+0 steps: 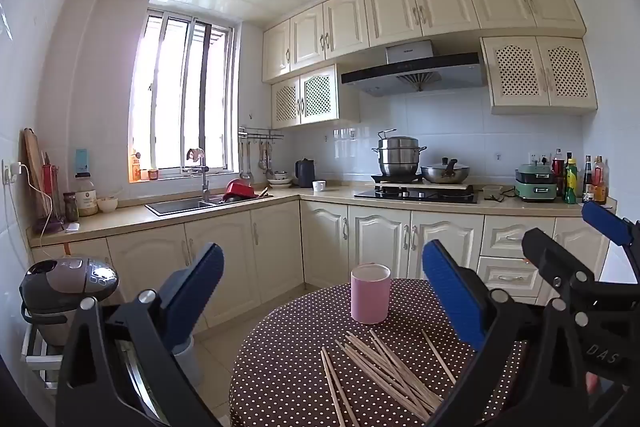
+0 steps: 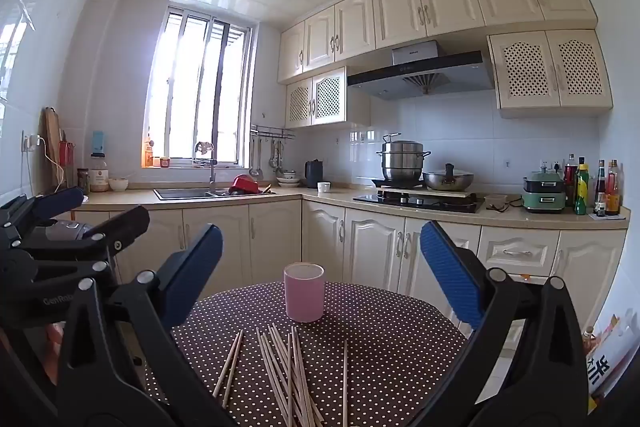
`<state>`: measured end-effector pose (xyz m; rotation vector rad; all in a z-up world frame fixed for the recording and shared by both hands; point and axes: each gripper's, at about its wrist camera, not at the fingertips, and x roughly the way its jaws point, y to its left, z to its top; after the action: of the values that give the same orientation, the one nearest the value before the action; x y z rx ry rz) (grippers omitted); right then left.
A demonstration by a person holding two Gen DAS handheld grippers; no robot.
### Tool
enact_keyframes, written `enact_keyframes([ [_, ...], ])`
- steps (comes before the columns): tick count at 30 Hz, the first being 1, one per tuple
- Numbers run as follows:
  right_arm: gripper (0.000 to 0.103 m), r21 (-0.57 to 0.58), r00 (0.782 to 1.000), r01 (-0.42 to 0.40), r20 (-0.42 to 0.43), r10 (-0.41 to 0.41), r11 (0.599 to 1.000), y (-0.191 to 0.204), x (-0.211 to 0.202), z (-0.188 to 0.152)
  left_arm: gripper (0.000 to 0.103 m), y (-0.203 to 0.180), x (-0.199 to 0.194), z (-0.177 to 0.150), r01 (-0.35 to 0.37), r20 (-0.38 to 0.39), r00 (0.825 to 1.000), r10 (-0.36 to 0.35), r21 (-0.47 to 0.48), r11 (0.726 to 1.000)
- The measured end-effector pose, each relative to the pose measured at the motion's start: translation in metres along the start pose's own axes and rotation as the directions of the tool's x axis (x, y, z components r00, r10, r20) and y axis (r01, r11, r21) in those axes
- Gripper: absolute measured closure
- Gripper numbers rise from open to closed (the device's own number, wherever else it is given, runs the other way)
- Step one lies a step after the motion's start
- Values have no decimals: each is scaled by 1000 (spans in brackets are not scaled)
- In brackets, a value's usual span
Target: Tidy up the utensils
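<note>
Several wooden chopsticks [image 1: 384,371] [image 2: 288,375] lie scattered on a round table with a brown polka-dot cloth [image 1: 288,359] [image 2: 384,339]. A pink cup [image 1: 370,293] [image 2: 304,291] stands upright beyond them, toward the table's far edge. My left gripper [image 1: 324,279] hovers level above the near side of the table, open with nothing between its blue pads. My right gripper [image 2: 320,259] is also open and empty, level, on the same side. Each gripper appears at the edge of the other's view: the right one [image 1: 568,239] and the left one [image 2: 96,211].
Beyond the table run cream kitchen cabinets [image 2: 360,239] with a sink [image 2: 188,193], a stove with pots [image 2: 420,195] and bottles [image 2: 600,187] on the counter. A rice cooker [image 1: 68,283] stands on a low rack left of the table.
</note>
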<state>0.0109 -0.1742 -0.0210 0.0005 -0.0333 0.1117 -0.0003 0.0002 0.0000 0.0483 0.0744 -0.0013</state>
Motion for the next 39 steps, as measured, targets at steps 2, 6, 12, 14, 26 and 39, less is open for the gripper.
enact_keyframes([
  [2,6,3,1000,3,3,-3,1000,0,0,0,5,0,0,0,-2,0,1000,2,-2,1000],
  [6,6,4,1000,5,0,-5,1000,-1,0,0,5,-2,1,-4,-3,-3,1000,3,-1,1000],
  [12,6,-6,1000,4,0,-4,1000,0,1,1,5,-1,2,-7,-1,-2,1000,1,-4,1000],
  [14,6,-6,1000,3,-2,-3,1000,0,3,2,5,-2,2,-9,-2,-1,1000,2,-4,1000],
  [26,6,-6,1000,4,-2,-4,1000,7,1,-4,5,1,0,-2,2,-4,1000,-2,-8,1000],
  [39,6,-2,1000,4,-9,-4,1000,3,4,-4,5,0,0,-5,2,-10,1000,-2,-8,1000],
])
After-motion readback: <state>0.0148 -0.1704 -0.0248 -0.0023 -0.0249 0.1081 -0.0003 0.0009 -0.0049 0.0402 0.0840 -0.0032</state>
